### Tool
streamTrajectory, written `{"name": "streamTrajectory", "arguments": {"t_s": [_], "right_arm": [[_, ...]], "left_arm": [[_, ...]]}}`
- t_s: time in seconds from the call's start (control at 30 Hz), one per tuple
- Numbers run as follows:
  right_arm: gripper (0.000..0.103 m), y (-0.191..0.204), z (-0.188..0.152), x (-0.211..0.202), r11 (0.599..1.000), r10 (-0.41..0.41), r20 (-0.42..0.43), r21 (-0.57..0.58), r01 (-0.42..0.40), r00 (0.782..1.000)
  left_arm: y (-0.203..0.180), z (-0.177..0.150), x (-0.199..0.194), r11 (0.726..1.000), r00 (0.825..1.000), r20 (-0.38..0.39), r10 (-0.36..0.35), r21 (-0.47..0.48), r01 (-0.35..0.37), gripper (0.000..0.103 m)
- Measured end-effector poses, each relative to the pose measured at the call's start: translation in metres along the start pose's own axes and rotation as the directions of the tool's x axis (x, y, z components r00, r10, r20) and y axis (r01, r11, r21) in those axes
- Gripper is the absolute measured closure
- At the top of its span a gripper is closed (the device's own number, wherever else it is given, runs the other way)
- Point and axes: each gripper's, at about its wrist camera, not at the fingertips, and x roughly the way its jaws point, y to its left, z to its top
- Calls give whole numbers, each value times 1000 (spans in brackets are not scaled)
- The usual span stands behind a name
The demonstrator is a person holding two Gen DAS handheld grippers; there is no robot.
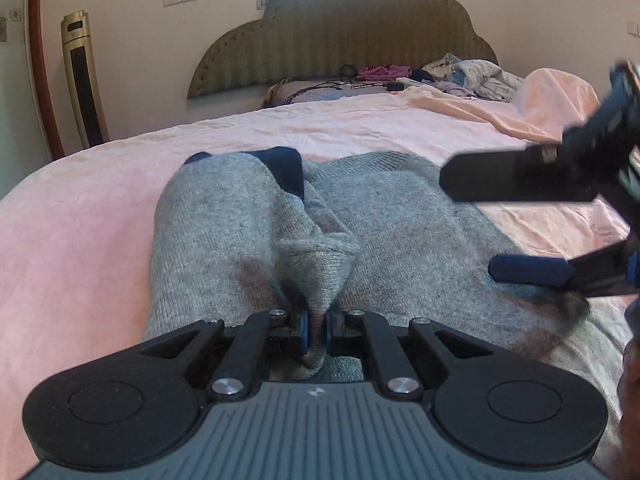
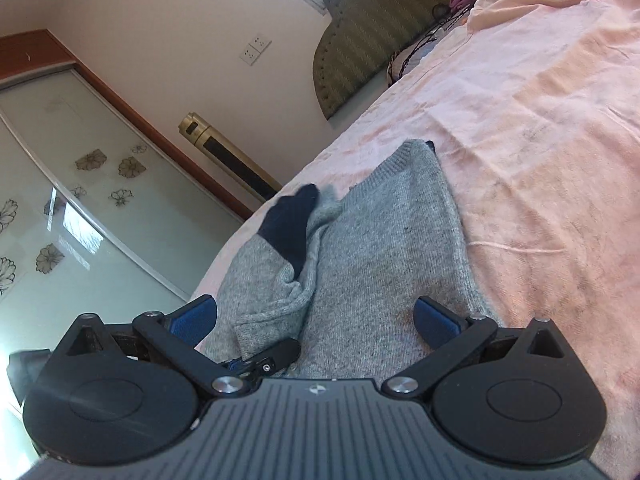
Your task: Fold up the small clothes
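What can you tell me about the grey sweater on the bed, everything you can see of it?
The grey sweater is a soft, fine-ribbed knit with a dark navy cuff showing at a sleeve end. It lies spread on the pink bedcover, partly folded, one sleeve doubled over the body. The left gripper is shut on a bunched fold at its near edge, lifting it into a peak. The right gripper is open above the body, not gripping it.

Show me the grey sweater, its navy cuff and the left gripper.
grey sweater [image 2: 384,248], right wrist view, flat body panel.
navy cuff [image 2: 290,226], right wrist view, cuff middle.
left gripper [image 1: 317,330], left wrist view, between fingertips.
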Motion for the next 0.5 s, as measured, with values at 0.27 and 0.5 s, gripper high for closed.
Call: {"name": "streamTrajectory", "arguments": {"t_s": [0.27,0.5], "right_arm": [[0,19,88,61,975,197,-213,147,-168,957],[0,19,96,149,971,164,-431,227,-70,887]], "left_arm": [[12,-10,-25,989,982,145,-123,-62,133,96],[25,-16,-41,957,935,260,-244,-93,275,96]]}}
